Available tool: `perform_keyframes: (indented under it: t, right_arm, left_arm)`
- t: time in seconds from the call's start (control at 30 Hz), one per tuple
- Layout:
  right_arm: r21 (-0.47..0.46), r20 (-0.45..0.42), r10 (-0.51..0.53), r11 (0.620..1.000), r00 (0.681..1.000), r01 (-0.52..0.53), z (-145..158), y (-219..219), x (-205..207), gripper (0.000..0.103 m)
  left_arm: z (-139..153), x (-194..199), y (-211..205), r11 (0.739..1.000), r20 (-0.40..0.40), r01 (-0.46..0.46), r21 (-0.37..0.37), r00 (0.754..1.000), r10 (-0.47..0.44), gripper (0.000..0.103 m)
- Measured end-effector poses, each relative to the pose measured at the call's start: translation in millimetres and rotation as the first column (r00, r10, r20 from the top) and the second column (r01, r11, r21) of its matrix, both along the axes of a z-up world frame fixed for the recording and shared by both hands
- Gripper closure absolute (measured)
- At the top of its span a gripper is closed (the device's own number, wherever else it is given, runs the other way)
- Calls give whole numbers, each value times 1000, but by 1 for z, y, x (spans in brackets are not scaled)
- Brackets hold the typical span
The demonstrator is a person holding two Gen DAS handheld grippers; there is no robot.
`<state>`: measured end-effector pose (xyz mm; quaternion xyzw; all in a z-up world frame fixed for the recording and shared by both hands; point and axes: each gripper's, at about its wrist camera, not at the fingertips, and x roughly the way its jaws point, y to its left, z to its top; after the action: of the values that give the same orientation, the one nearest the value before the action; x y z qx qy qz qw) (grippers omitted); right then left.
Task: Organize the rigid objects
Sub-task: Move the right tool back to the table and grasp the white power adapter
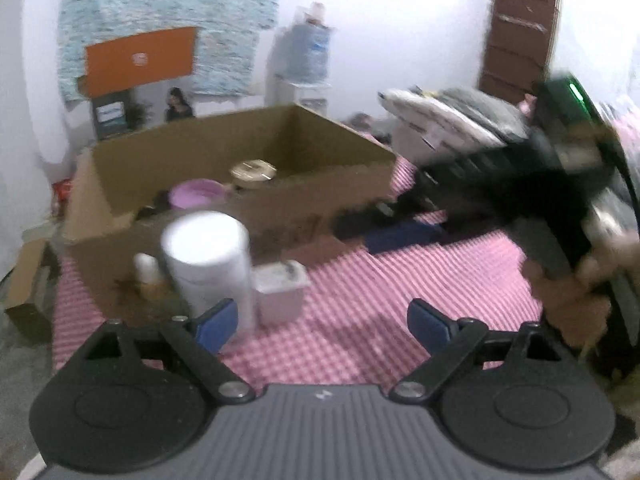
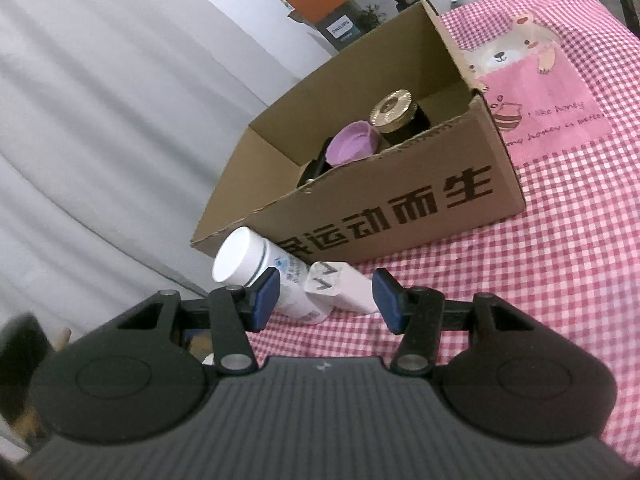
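A smooth white cylindrical plastic bottle (image 2: 256,270) stands on pink gingham cloth (image 2: 540,264) beside the open corrugated cardboard box (image 2: 400,216). Both the left hand-held gripper (image 1: 322,326) and the right hand-held gripper (image 2: 326,300) gape apart, empty.

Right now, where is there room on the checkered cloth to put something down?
The pink checkered cloth is bare right of the cardboard box. It's crowded at the box's front left corner, where the white bottle and small white container sit.
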<state>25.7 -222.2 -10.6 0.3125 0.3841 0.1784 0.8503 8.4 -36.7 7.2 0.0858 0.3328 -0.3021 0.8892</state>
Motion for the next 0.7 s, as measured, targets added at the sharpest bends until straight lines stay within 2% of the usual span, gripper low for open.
perform_keyframes:
  t: [0.27, 0.53, 0.7]
  right_arm:
    - [16, -30, 32, 999, 999, -32, -13, -3, 26, 57]
    - [27, -63, 126, 992, 990, -124, -34, 18, 61, 60]
    - [46, -83, 168, 985, 982, -165, -43, 26, 71, 60]
  left_arm:
    - [-39, 11, -36, 996, 34, 14, 87, 999, -17, 19]
    - [-56, 25, -45, 993, 76, -41, 115, 997, 32, 20]
    - [-62, 30, -49, 993, 71, -58, 106, 996, 51, 22]
